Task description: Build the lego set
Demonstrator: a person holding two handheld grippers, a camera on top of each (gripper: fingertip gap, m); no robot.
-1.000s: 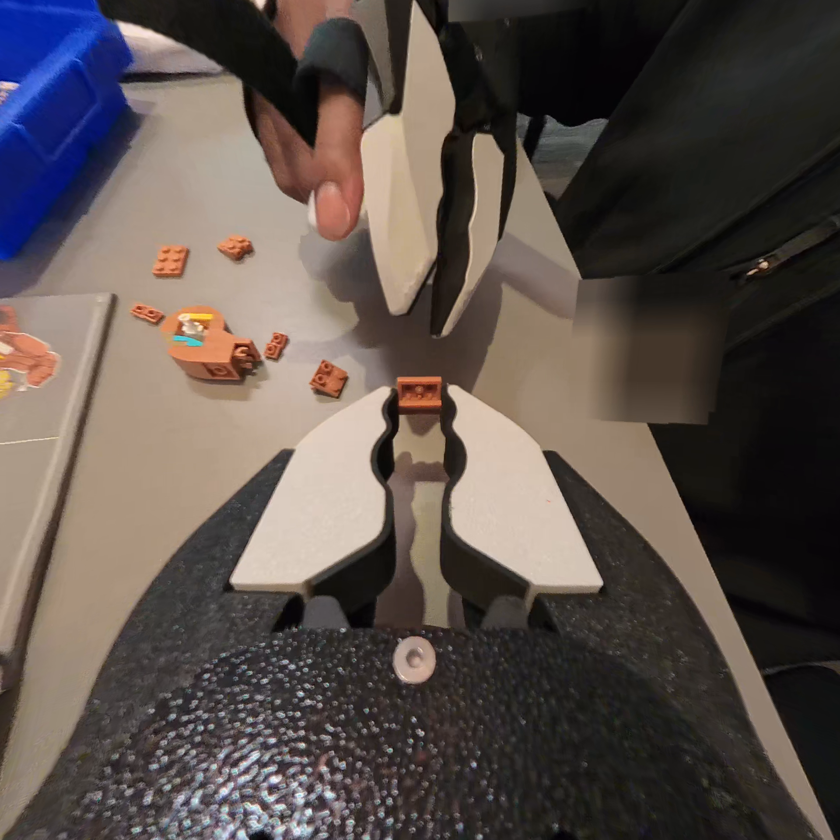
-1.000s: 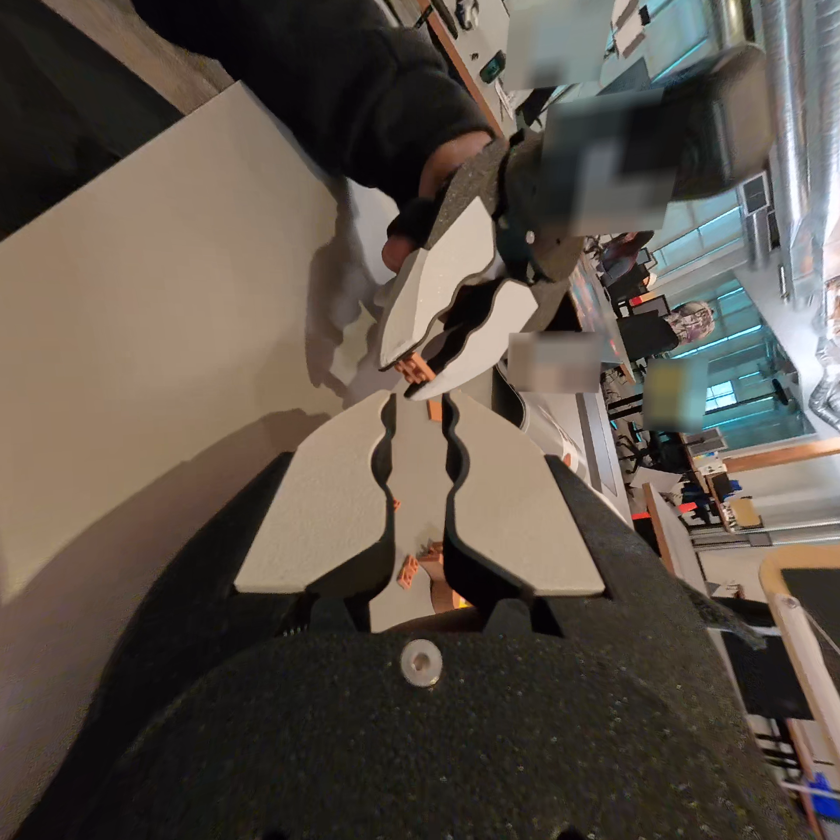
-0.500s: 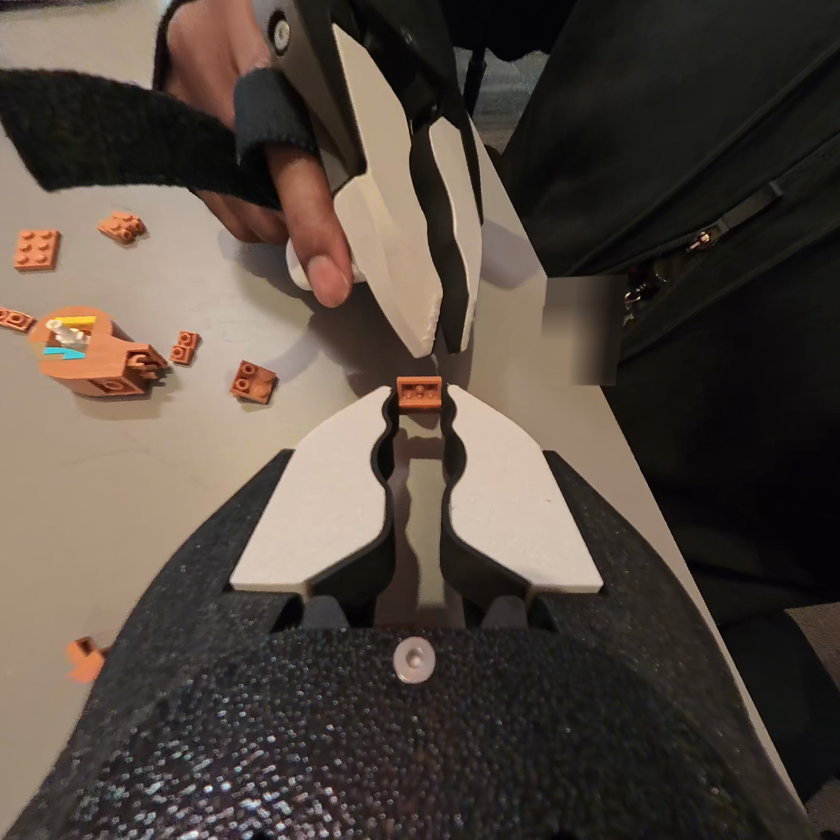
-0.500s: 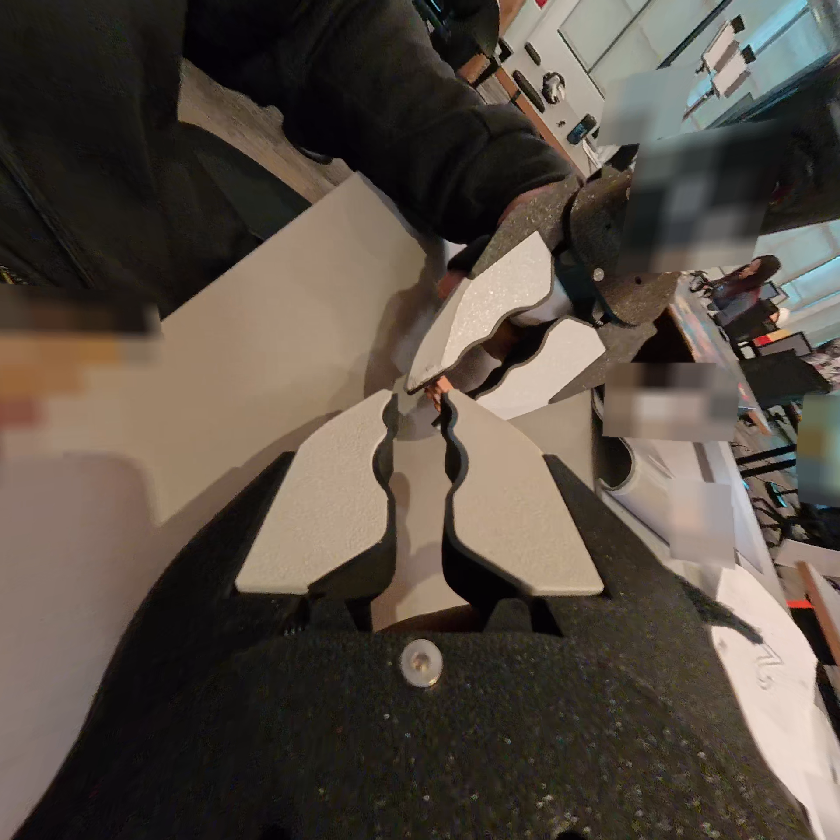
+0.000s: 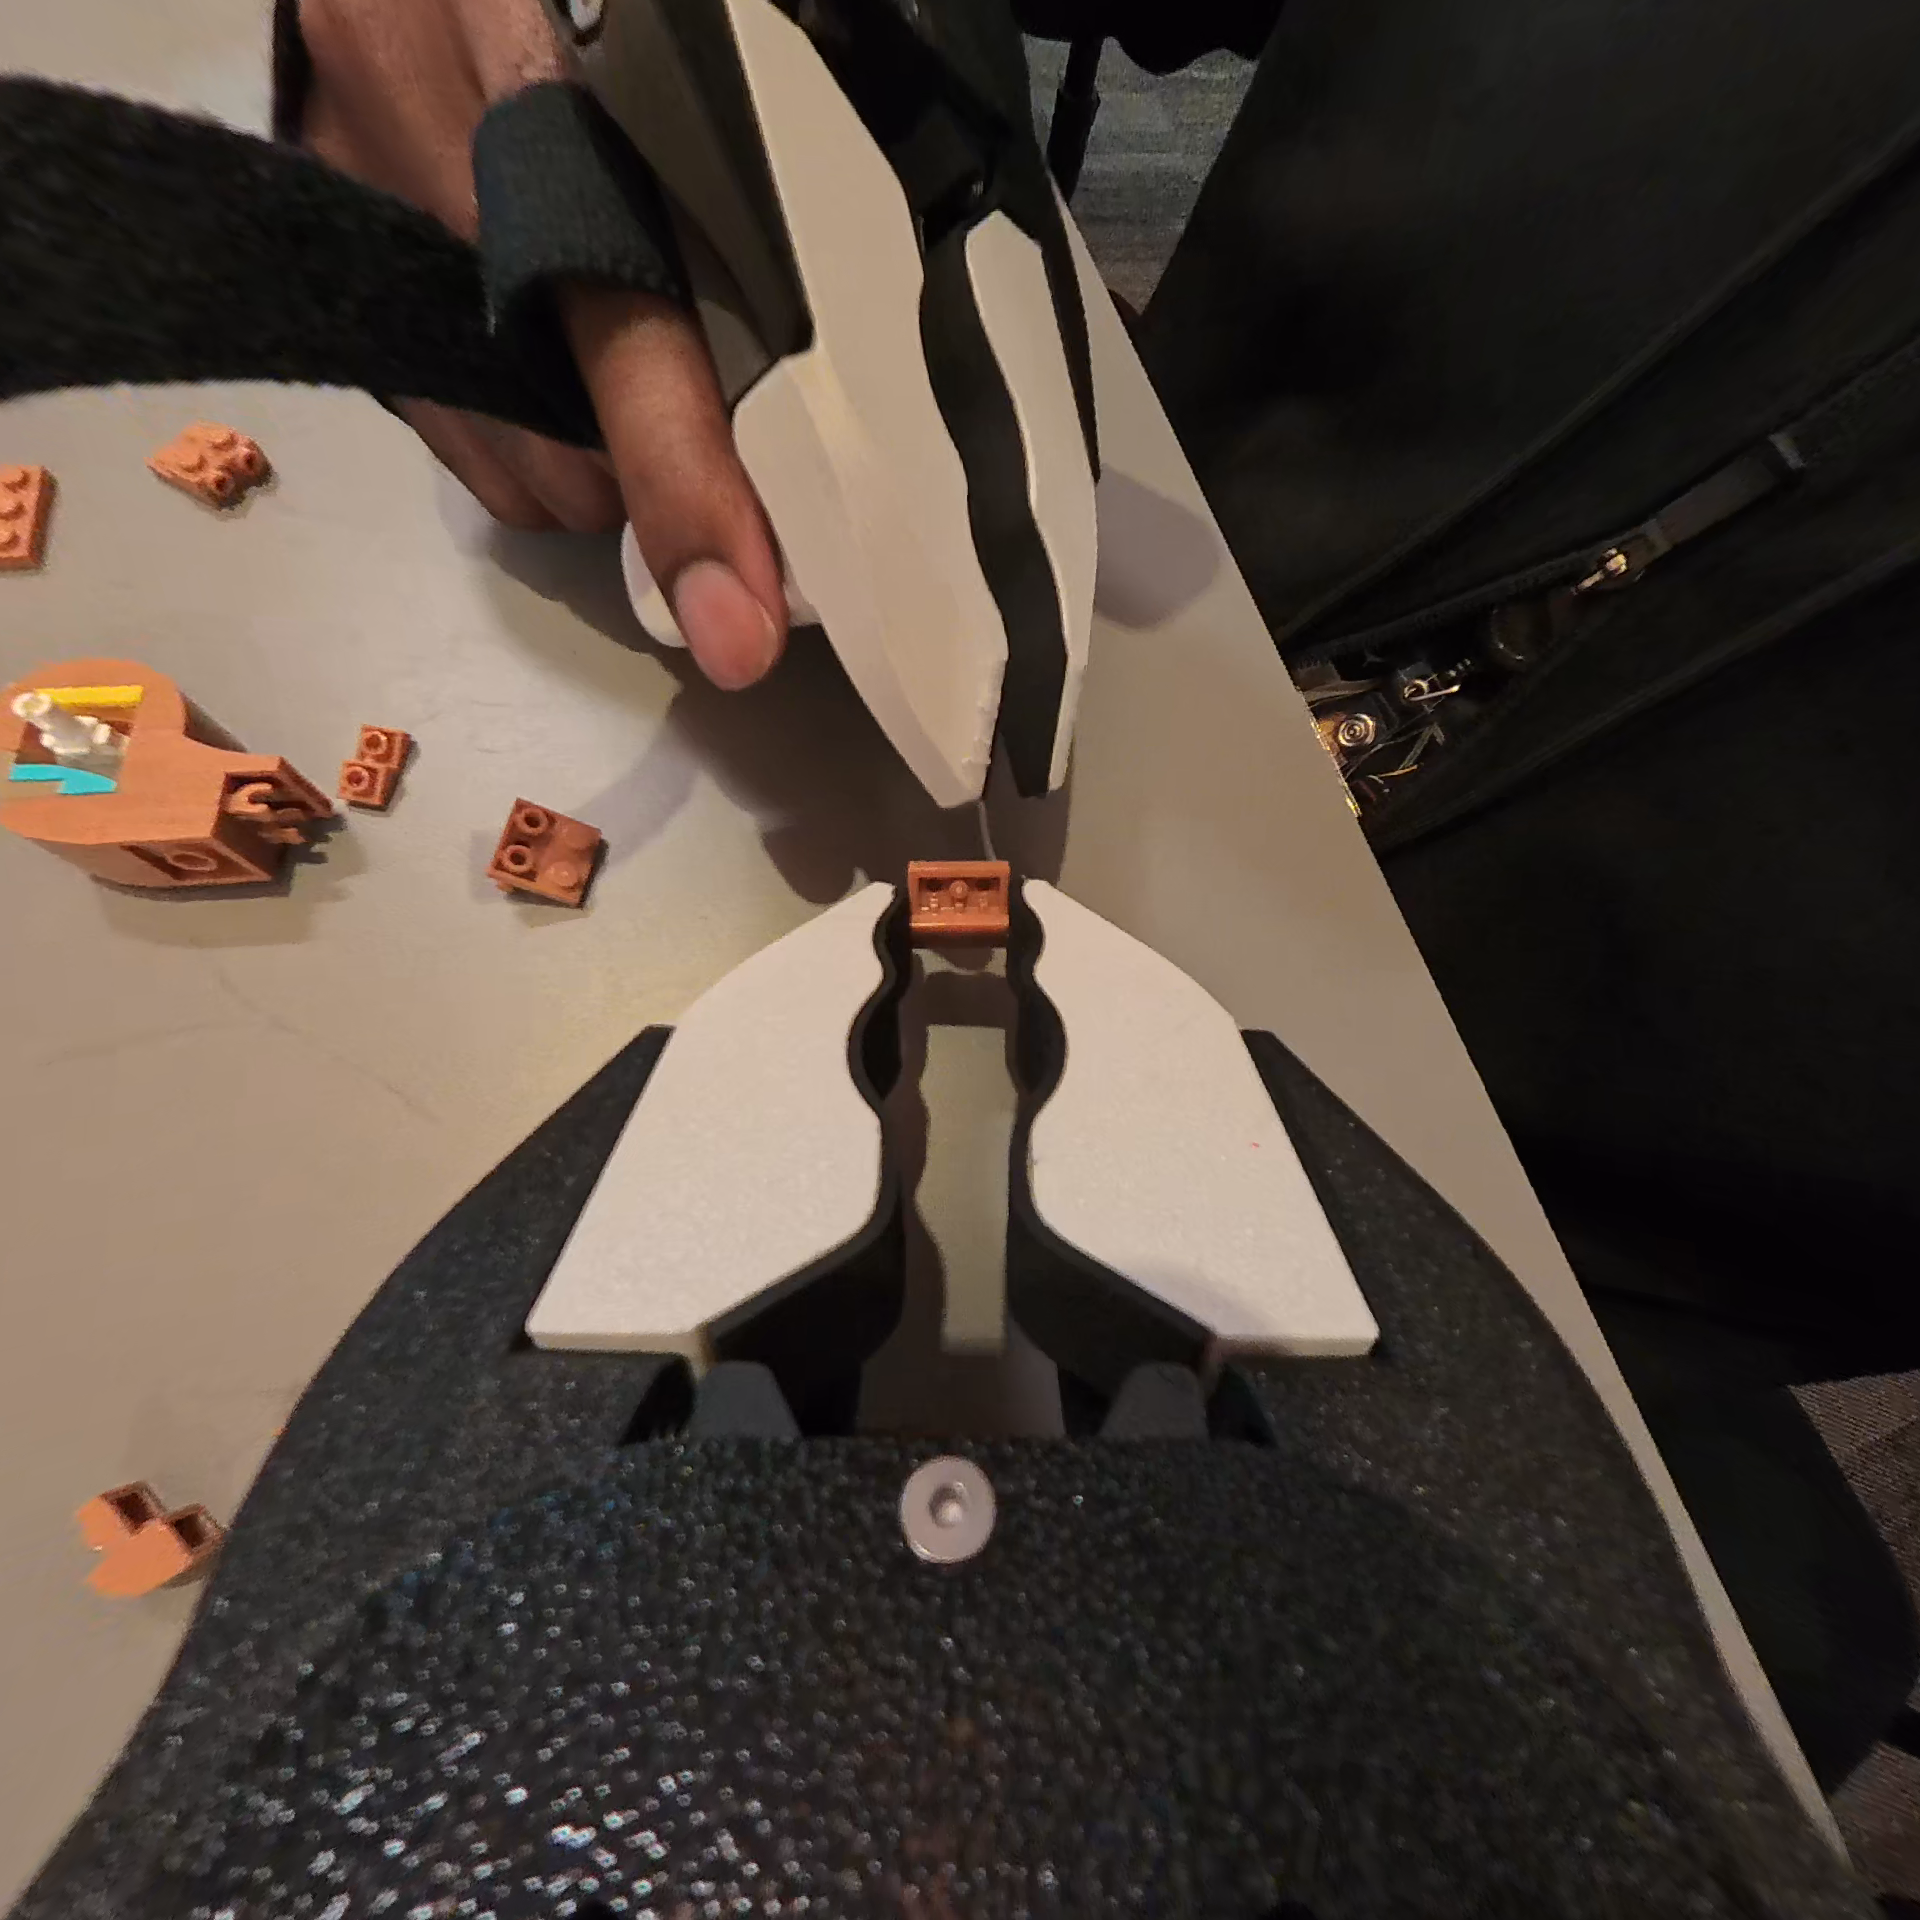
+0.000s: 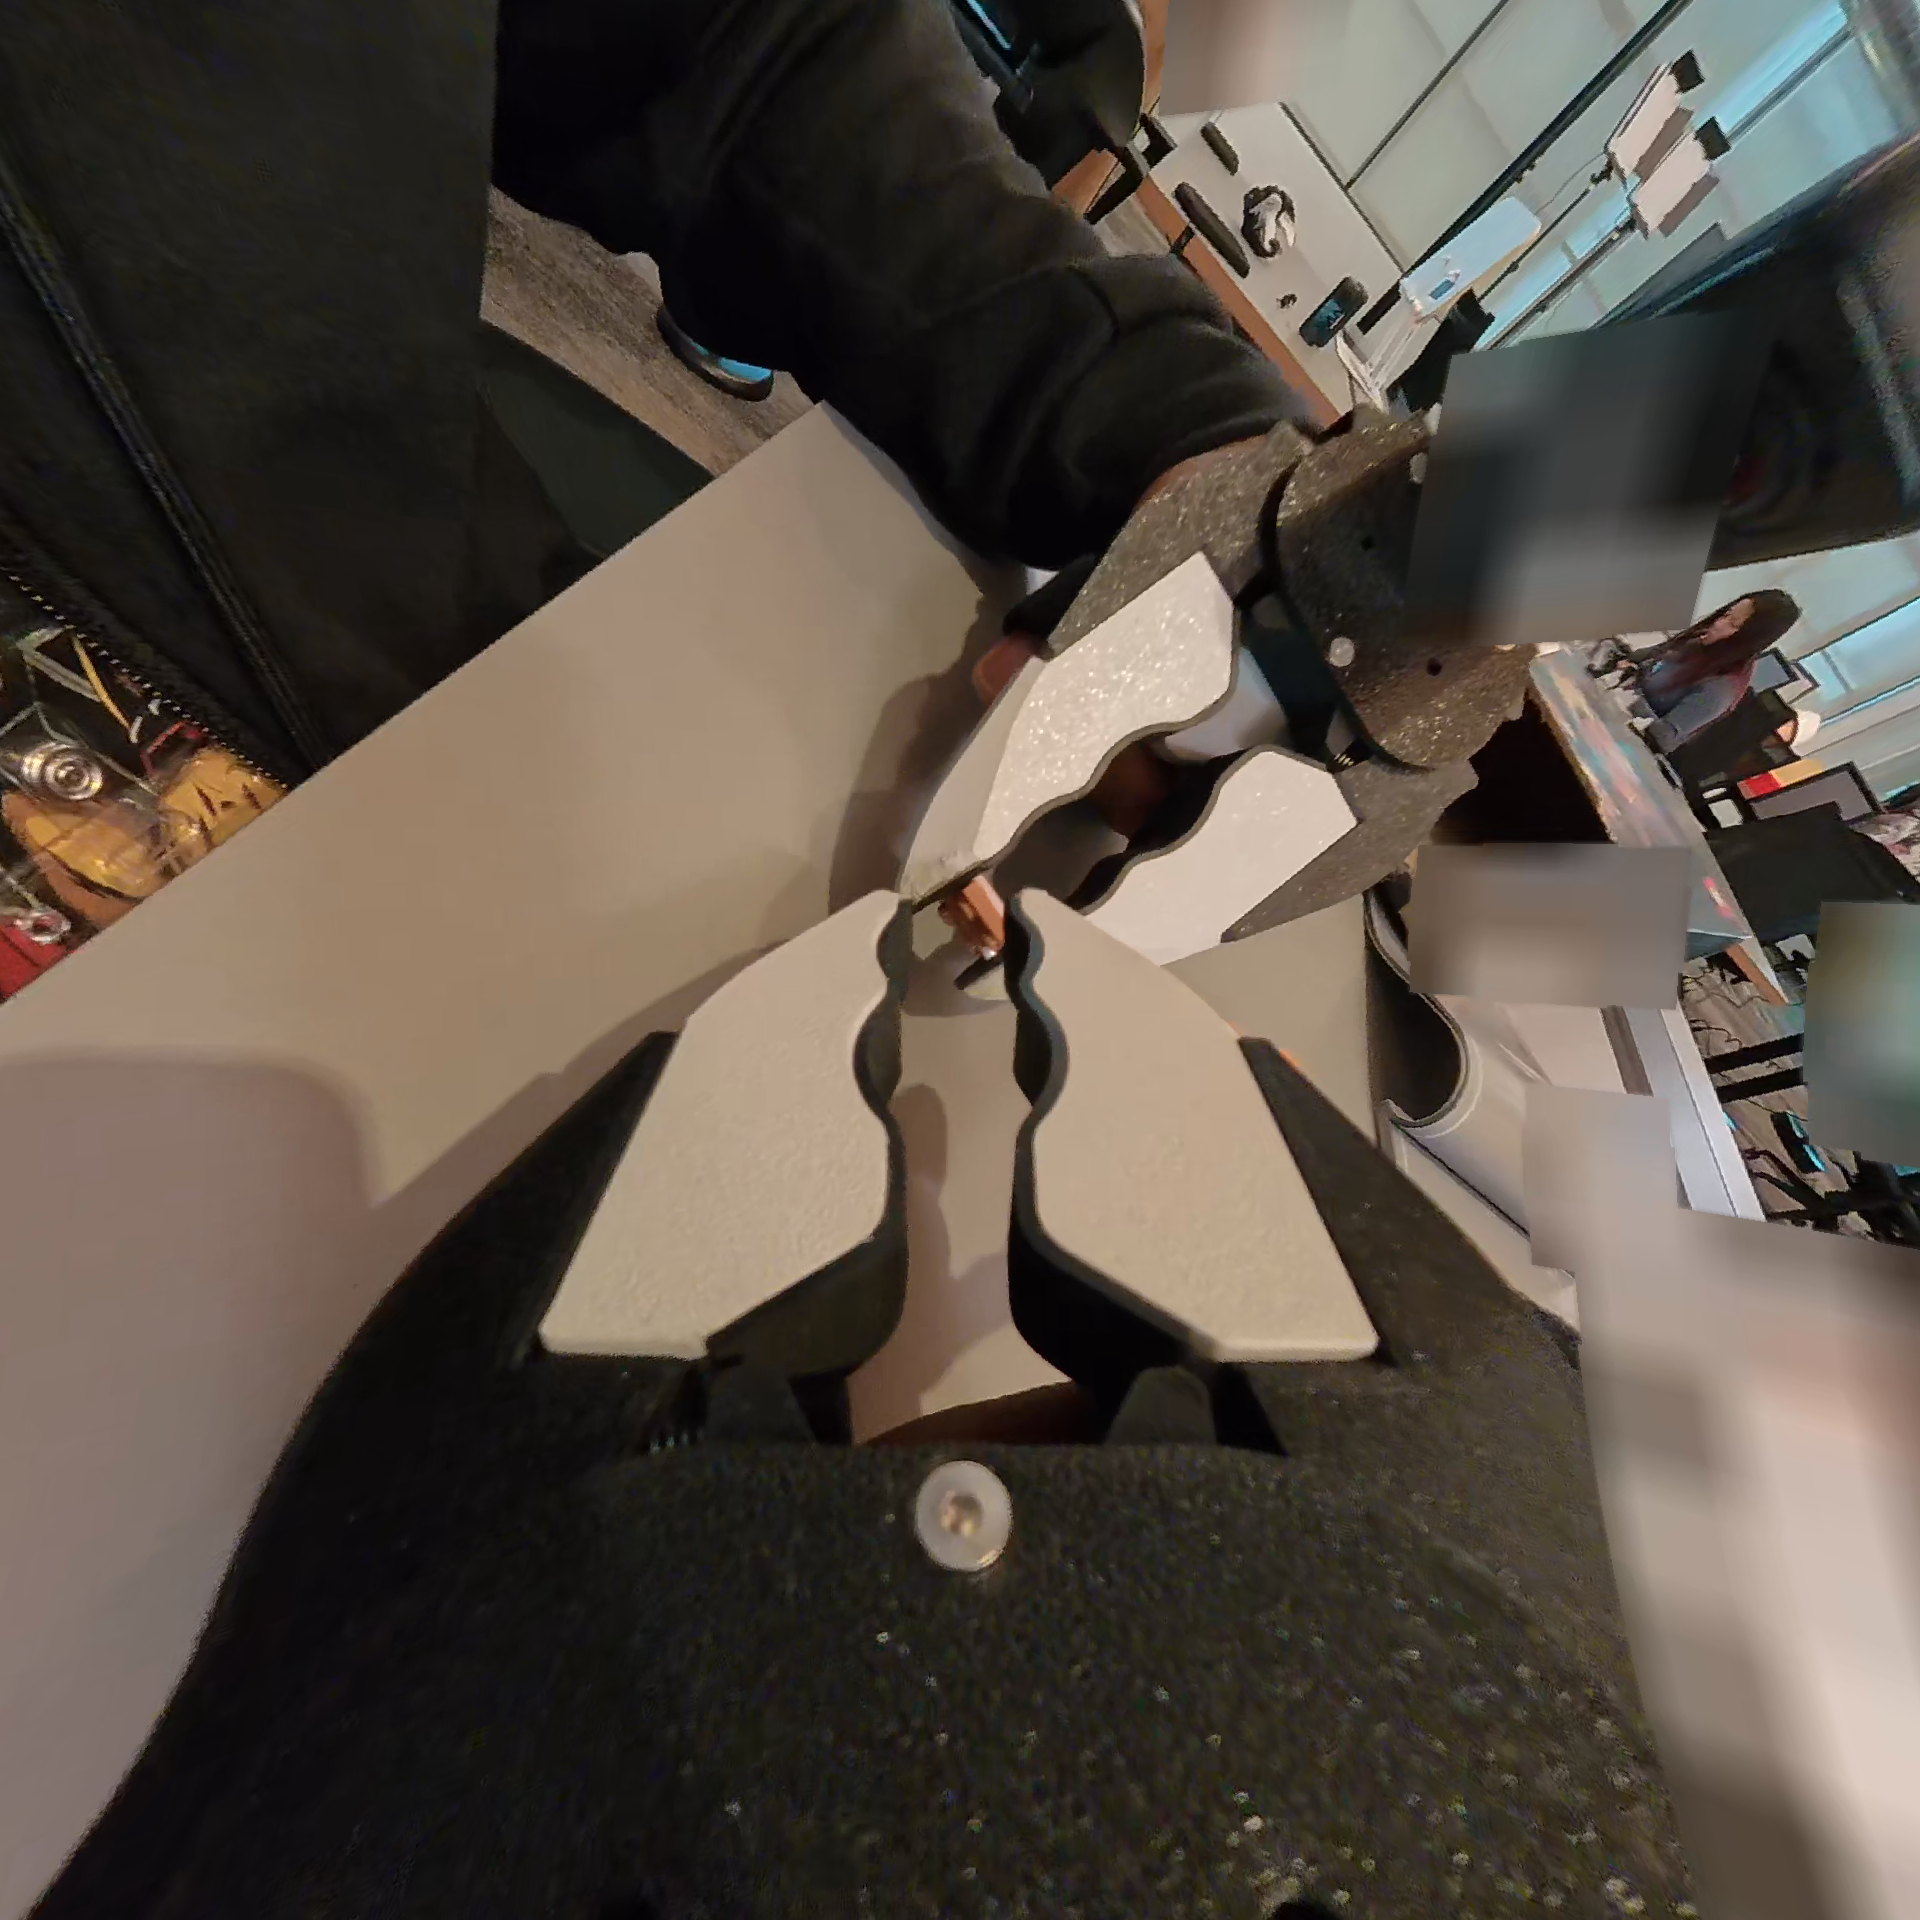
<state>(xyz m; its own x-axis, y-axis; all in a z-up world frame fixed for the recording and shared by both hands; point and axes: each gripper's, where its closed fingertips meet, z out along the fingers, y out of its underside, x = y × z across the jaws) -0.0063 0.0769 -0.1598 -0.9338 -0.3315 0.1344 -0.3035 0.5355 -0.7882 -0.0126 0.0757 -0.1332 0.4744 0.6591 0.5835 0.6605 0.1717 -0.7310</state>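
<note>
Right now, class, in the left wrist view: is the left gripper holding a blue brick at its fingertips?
No. The brick pinched between the left gripper's fingertips is brown, like the loose bricks on the table.

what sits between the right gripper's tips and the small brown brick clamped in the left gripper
Nothing visible. The small brown plastic brick sits pinched at the left gripper's fingertips, and the right gripper points down just above it over bare grey table. The loose brown bricks lie off to the side.
</note>
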